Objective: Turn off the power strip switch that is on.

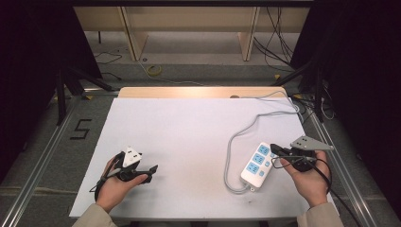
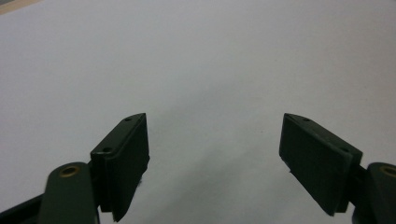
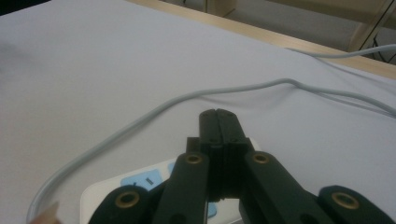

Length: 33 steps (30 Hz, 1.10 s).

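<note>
A: Noting positions. The white plastic power strip with blue socket faces [image 1: 257, 164] lies flat on the white sheet-covered surface [image 1: 189, 137], toward the right near corner. Its pale grey cable [image 1: 230, 156] leaves the near end, loops back along the strip's left side and runs off over the far right edge.

B: And the right gripper [image 1: 273, 148]?

A: Jaws pressed fully together, nothing between them. In the right gripper view the closed tips sit over the far end of the strip [image 3: 140, 179], pointing across it toward the cable [image 3: 140, 119]. From the high view the tips are at the strip's far right edge; I cannot tell whether they touch the casing or hover just above it.

B: Why closed, do you think?

A: My guess: a closed pair of jaws makes one stiff point, handy for pressing a switch or nudging the strip. It doesn't look like a grasp, since nothing is pinched. There are small blue buttons along that side of the strip, so a press seems plausible.

B: Left side?

A: The left gripper [image 1: 153, 168] is low over bare sheet near the left front, well apart from the strip. In the left gripper view its jaws stand wide with only sheet between them [image 2: 215, 154]. The person's left hand [image 1: 116, 187] rests with it at the surface. I read it as parked, out of the way, spread ready should the strip need steadying.

B: Anything between the two?

A: Only sheet.
</note>
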Motion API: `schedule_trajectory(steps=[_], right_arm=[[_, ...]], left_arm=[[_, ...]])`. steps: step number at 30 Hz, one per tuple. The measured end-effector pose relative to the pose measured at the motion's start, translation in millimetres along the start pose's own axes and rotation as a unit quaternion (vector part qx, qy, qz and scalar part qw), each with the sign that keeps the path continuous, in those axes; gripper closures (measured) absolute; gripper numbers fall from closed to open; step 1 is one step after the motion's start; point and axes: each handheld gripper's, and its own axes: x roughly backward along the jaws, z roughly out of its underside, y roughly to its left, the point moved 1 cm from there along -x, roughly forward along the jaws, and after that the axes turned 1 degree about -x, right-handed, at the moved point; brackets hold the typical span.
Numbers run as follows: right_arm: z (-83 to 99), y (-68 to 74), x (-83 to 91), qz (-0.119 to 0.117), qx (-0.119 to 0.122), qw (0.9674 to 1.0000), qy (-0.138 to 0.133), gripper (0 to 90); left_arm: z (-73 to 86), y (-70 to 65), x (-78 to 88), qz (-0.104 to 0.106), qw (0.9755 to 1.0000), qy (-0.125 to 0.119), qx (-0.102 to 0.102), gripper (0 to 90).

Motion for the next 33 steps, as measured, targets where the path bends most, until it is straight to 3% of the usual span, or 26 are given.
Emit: schedule_trajectory(steps=[9,18,33], right_arm=[[-6.5,-2.3,-4.0,0.008,0.011,0.9993,0.034,90.0],[-14.7,0.9,-9.9,-0.005,0.015,0.9964,0.083,90.0],[-26.7,1.5,-7.6,-0.002,0.011,0.9944,0.105,90.0]], left_arm=[[0.0,0.0,-0.9,-0.002,1.0000,0.002,-0.004,24.3],[0.3,-0.1,-0.9,-0.003,1.0000,0.003,-0.006,24.4],[0.5,0.2,-1.4,-0.003,0.9999,0.007,-0.011,24.6]])
